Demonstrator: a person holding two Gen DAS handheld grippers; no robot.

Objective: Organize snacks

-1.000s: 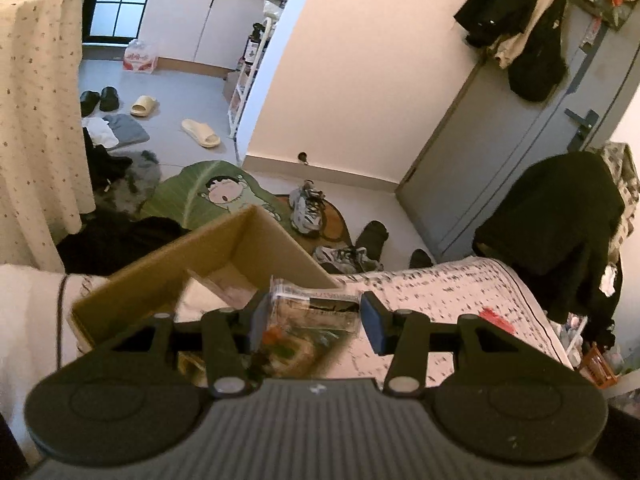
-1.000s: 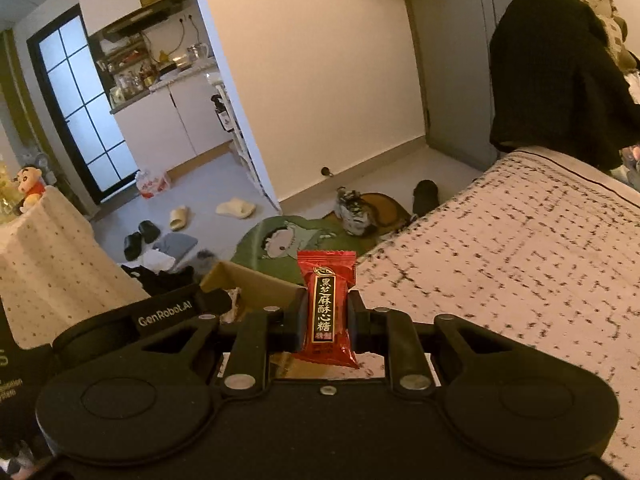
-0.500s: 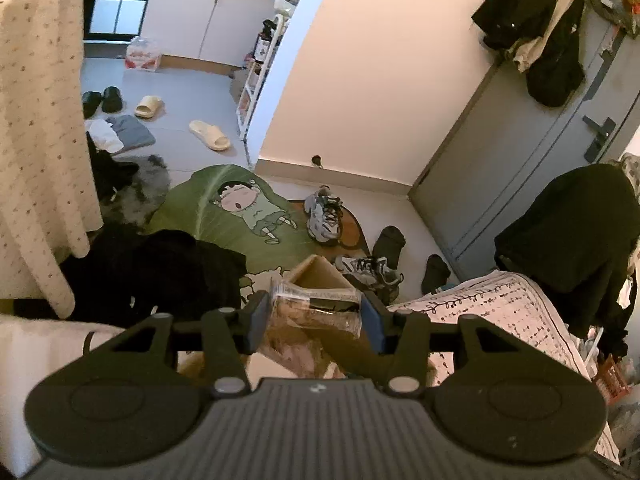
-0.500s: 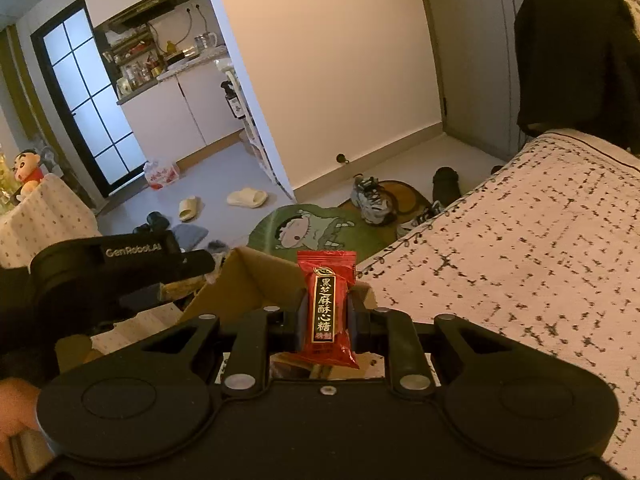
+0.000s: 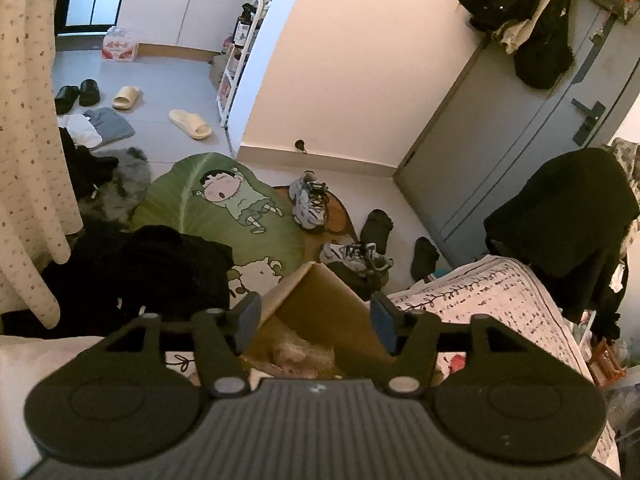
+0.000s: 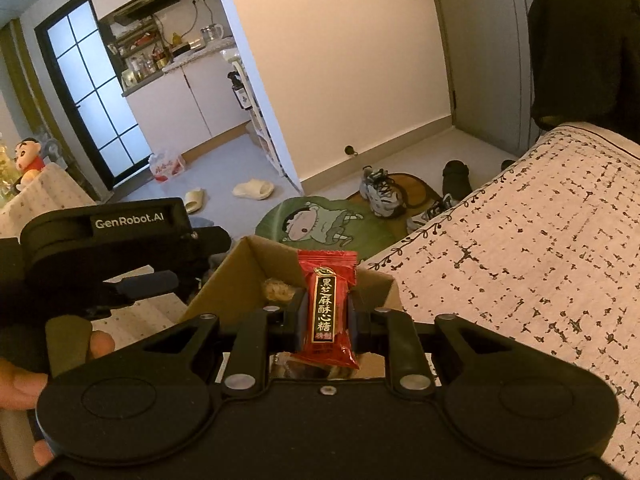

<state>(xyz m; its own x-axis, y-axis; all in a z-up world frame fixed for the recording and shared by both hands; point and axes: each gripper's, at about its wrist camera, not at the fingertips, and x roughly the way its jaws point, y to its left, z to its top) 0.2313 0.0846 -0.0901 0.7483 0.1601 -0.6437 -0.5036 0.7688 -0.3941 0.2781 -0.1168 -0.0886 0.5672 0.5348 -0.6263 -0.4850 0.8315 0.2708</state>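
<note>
The left gripper (image 5: 316,322) hangs wide open, holding nothing, over the cardboard box (image 5: 324,312). The right gripper (image 6: 328,316), just near of the box, pinches a red candy packet (image 6: 327,306) upright.

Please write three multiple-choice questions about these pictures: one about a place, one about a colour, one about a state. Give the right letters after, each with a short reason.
1. Where does the open brown cardboard box stand?
A. on the floor mat
B. on the patterned bedspread
C. on the kitchen counter

2. What colour is the candy wrapper with gold Chinese letters in the right gripper?
A. red
B. blue
C. green

3. In what state is the left gripper?
A. shut on a clear packet
B. shut on nothing
C. open, holding nothing

Answers:
1. B: in the right wrist view the box's base lies at the edge of the bedspread, with the floor lower behind it.
2. A: the wrapper is red with a black strip.
3. C: in the left wrist view the two blue pads stand wide apart above the box, with nothing between them.
</note>
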